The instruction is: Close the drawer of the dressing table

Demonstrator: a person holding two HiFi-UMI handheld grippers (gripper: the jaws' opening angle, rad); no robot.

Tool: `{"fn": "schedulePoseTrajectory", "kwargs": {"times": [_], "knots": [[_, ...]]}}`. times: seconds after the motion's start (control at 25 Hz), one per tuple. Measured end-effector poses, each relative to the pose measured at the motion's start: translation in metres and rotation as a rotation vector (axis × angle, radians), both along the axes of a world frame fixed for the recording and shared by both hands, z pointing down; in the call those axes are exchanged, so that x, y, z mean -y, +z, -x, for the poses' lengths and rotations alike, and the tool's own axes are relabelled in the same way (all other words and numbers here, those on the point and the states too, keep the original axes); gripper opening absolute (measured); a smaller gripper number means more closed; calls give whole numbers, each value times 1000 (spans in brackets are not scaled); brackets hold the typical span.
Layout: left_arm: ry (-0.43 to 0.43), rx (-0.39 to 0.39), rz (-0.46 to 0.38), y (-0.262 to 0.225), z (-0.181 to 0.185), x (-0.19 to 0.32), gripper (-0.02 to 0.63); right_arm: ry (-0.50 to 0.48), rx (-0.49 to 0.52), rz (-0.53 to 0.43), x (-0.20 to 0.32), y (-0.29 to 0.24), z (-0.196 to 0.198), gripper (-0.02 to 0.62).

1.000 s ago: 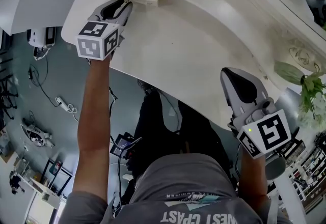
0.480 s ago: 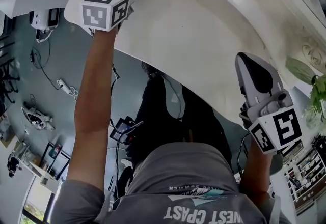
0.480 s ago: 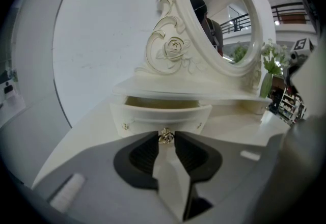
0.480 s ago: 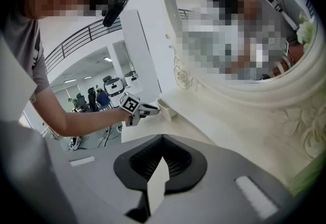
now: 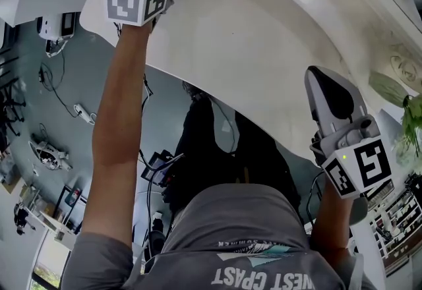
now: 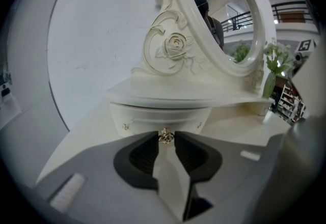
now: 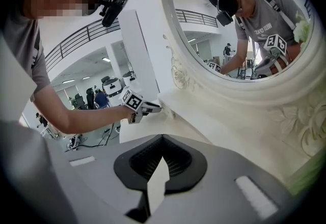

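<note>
Right hand-held gripper (image 5: 318,76): jaws pressed together, nothing in them. It sits over the bench (image 5: 250,38) at the right end, just inside the curved front edge. Bench top is bare ahead of it and to its left. Flowers (image 5: 412,120) and the carved mirror frame crowd its right side.

The left arm is stretched across to the far left end. Left hand-held gripper (image 6: 165,139) pinches the small gold knob (image 6: 165,136) of the drawer (image 6: 153,116), one tip on each side. Drawer front sits under the overhanging shelf at the foot of the mirror (image 6: 224,14); can't tell if it's flush. Bench is bare either side of the drawer. The left bench edge is just beside that gripper, with open floor (image 5: 59,84) and loose cables below.
</note>
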State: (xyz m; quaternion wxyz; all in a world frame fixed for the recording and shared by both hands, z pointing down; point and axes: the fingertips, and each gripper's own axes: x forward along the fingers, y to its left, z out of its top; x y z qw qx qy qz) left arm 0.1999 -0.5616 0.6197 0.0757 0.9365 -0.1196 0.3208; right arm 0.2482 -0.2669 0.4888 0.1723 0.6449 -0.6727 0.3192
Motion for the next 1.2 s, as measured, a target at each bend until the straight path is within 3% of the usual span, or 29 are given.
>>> {"fn": "schedulePoseTrajectory", "kwargs": {"times": [0.64, 0.76, 1.0, 1.2], "knots": [[6, 17, 19, -9, -20, 5, 104, 14, -15, -12, 1, -17, -10, 0], [20, 37, 26, -12, -21, -1, 151, 12, -24, -24, 3, -27, -12, 0], [23, 55, 35, -28, -5, -11, 175, 8, -39, -64, 7, -47, -12, 0], [22, 20, 6, -64, 16, -23, 173, 0, -53, -110, 9, -62, -7, 0]]}}
